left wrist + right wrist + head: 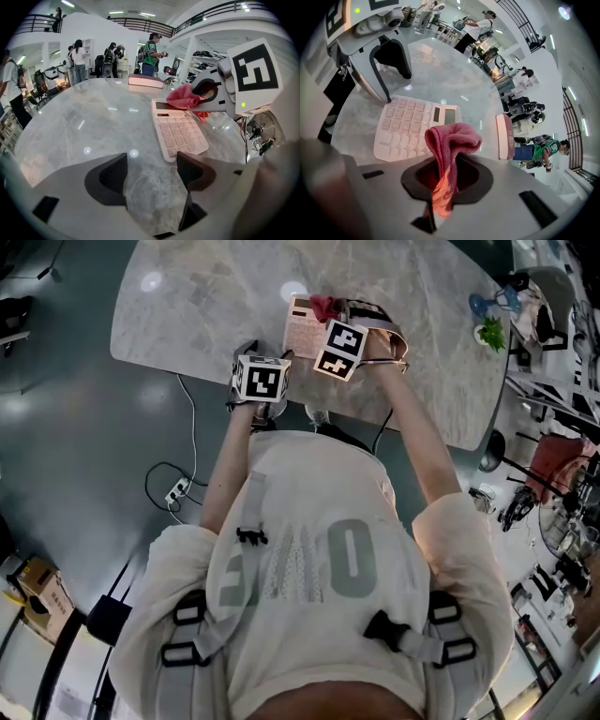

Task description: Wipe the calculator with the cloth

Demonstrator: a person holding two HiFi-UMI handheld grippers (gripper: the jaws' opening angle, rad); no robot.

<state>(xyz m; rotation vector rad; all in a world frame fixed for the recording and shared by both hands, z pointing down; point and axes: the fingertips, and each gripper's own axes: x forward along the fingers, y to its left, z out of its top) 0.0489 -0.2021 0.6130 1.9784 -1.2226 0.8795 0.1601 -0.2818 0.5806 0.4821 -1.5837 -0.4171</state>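
The bench (187, 306) is a wide slab of grey veined stone, polished so that the ceiling lamps shine in it. Close to its near edge lies the calculator (178, 131), a flat pale pink rectangle with rows of small rounded keys and a display at its far end. The left tool (150, 176) stands at the near end of the calculator with its dark jaws apart and nothing between them; I think it is there to steady the calculator. The right tool (446, 176) is clamped on the cloth (452, 136), a soft pink fabric like a towel. Its folded bunch sticks out over the display end, ready for rubbing.
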